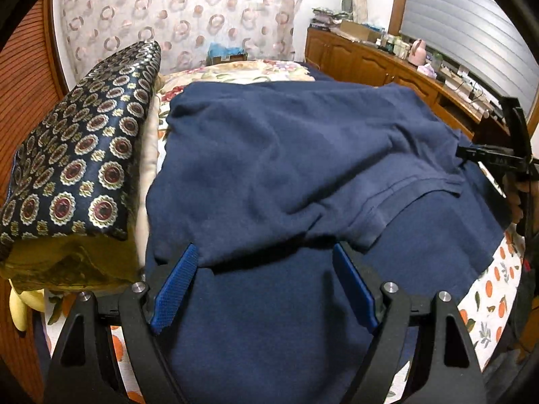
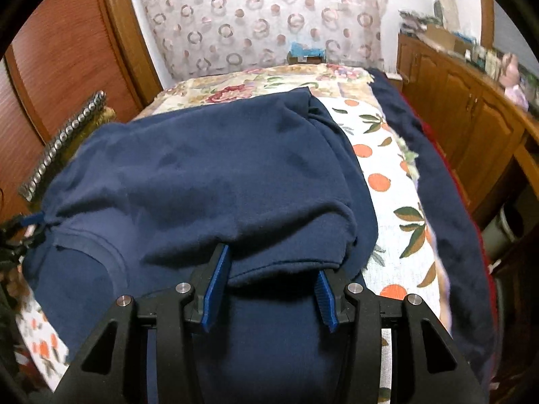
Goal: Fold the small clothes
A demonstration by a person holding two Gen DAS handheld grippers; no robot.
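Both claws hang wide apart, holding nothing: the left claw (image 1: 266,269) and right claw (image 2: 271,276) sit over a navy shirt (image 1: 286,155) spread on the bed (image 2: 387,168). It looks soft, light and floppy. I would pinch its folded edge.

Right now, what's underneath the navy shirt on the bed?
The navy shirt lies on an orange-print bedspread, visible along its edges. Anything beneath the shirt's middle is covered.
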